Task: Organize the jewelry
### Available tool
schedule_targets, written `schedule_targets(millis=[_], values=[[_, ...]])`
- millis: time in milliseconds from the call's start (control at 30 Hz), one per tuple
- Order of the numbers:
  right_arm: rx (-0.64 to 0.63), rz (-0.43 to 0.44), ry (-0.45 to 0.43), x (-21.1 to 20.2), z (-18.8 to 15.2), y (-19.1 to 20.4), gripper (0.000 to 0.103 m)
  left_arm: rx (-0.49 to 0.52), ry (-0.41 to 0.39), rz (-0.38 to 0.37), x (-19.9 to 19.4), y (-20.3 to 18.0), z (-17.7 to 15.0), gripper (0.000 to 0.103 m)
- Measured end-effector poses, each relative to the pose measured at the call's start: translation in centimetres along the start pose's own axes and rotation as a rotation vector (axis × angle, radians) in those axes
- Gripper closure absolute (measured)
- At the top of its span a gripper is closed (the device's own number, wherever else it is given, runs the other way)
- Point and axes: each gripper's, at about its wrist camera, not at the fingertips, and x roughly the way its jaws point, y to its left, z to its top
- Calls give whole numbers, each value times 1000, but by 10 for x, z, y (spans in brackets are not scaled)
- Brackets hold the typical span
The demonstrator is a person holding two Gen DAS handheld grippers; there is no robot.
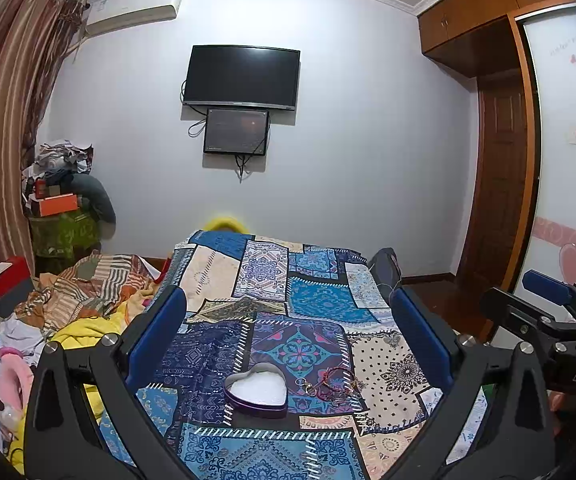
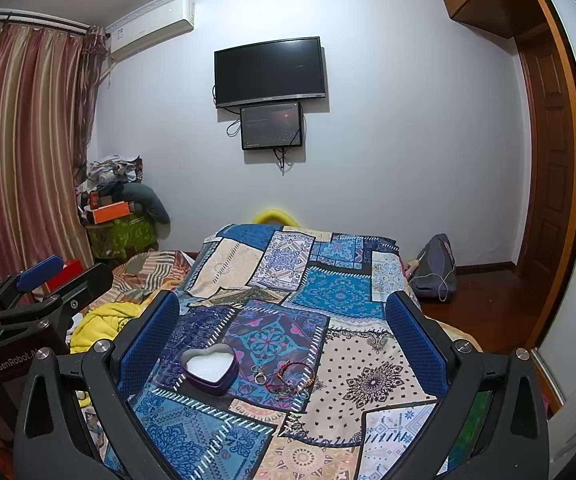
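A purple heart-shaped tin with a white lining lies open on the patchwork cloth. Just to its right lie a ring and a tangle of red and gold bracelets. My left gripper is open and empty, held above and behind them. In the right wrist view the tin, the ring and the bracelets lie between my fingers. My right gripper is open and empty above them. The right gripper also shows in the left wrist view, and the left gripper in the right wrist view.
The cloth covers a table whose right edge drops to a wooden floor with a dark bag. A bed with yellow and striped bedding lies left. A TV hangs on the far wall.
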Motion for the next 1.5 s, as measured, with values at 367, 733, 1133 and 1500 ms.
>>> schedule_targets(millis=[367, 733, 1133, 1500], values=[[0, 3, 3, 4, -2, 0, 1, 3, 0, 4, 0, -2, 0, 0], [0, 3, 2, 4, -2, 1, 1, 2, 0, 5, 1, -2, 0, 0], [1, 3, 2, 4, -1, 1, 1, 2, 1, 3, 1, -2, 1, 0], [-1, 4, 3, 4, 0, 1, 1, 2, 0, 4, 1, -2, 0, 0]])
